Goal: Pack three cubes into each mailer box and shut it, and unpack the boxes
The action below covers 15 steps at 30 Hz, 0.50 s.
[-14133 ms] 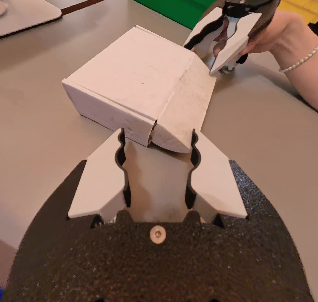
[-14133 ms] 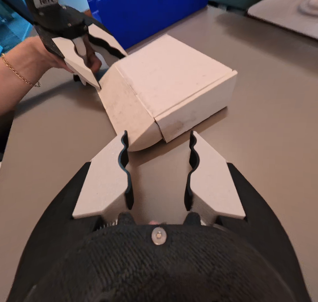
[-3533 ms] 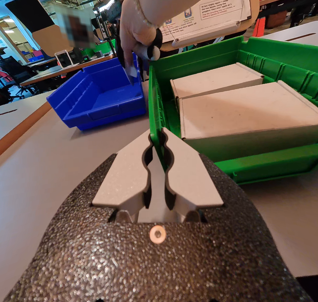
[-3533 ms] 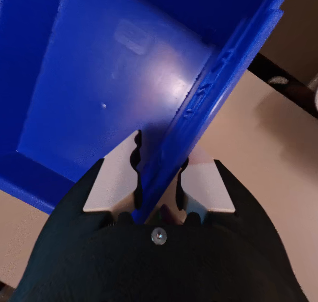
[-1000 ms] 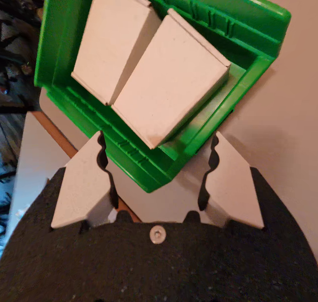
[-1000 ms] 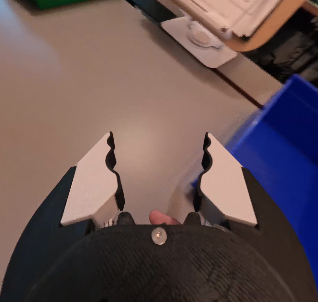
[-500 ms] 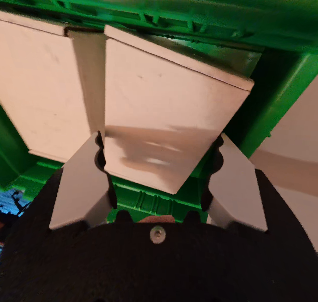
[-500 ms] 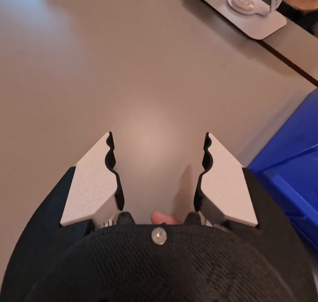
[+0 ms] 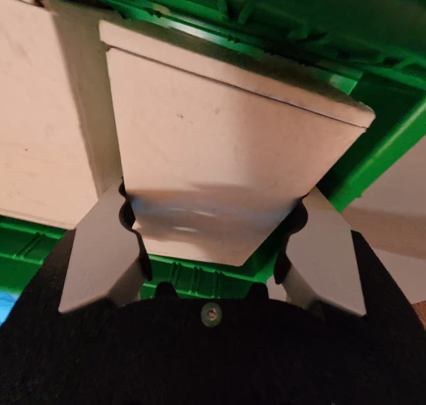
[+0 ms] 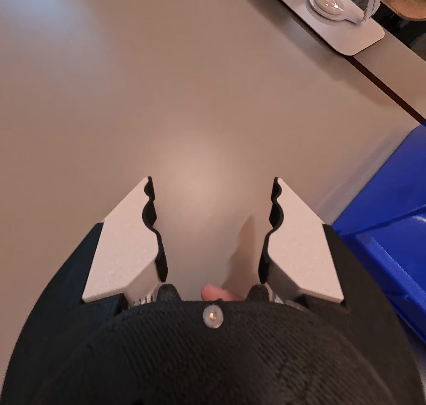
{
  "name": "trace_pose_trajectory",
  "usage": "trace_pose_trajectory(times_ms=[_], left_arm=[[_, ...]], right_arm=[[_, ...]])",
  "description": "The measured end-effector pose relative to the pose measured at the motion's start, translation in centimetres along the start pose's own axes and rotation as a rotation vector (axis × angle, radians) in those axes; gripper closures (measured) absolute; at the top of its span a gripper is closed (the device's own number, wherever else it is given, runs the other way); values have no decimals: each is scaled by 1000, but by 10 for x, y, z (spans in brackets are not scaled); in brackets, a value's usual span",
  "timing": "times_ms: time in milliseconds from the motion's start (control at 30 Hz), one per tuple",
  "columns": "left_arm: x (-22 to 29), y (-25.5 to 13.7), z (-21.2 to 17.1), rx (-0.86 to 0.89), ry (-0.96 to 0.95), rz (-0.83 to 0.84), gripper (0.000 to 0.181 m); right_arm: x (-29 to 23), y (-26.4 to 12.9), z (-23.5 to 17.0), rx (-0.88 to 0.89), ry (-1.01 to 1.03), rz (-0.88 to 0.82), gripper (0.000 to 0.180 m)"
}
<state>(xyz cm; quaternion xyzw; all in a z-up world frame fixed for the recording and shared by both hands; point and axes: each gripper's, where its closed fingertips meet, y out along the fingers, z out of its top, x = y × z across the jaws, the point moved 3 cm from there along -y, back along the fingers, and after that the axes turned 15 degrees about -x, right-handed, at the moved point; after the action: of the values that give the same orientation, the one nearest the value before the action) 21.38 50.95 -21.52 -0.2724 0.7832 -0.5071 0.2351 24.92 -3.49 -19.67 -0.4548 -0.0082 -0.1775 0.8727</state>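
Observation:
Two shut white mailer boxes lie side by side in a green bin (image 9: 382,144). In the left wrist view, my left gripper (image 9: 214,188) is wide open, low over the bin. Its two fingers stand on either side of the near end of the right box (image 9: 230,128), close against its edges. The left box (image 9: 34,117) lies beside it. My right gripper (image 10: 212,179) is open and empty above the bare tan table (image 10: 161,82). A blue bin (image 10: 380,232) is just to its right. No cubes show.
A flat white pad with a clear round thing on it (image 10: 327,13) lies at the table's far right by a dark seam. A fingertip (image 10: 216,294) shows behind the right gripper's fingers. Tan table (image 9: 391,200) shows right of the green bin.
My left gripper has dropped into the green bin and closed in on the right box, its fingers now flanking the box's end. My right gripper has barely moved and stays open.

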Motion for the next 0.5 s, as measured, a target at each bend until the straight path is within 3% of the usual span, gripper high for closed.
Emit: trace_pose_trajectory(times_ms=[167, 300, 500], left_arm=[[5, -48, -15, 62, -105, 15, 44], [17, -113, -28, 50, -117, 123, 44], [82, -227, 8, 141, -64, 219, 44]], right_arm=[[6, -15, -7, 9, 1, -45, 80], [10, -26, -3, 36, 3, -69, 81], [9, -41, 4, 70, -47, -101, 82]])
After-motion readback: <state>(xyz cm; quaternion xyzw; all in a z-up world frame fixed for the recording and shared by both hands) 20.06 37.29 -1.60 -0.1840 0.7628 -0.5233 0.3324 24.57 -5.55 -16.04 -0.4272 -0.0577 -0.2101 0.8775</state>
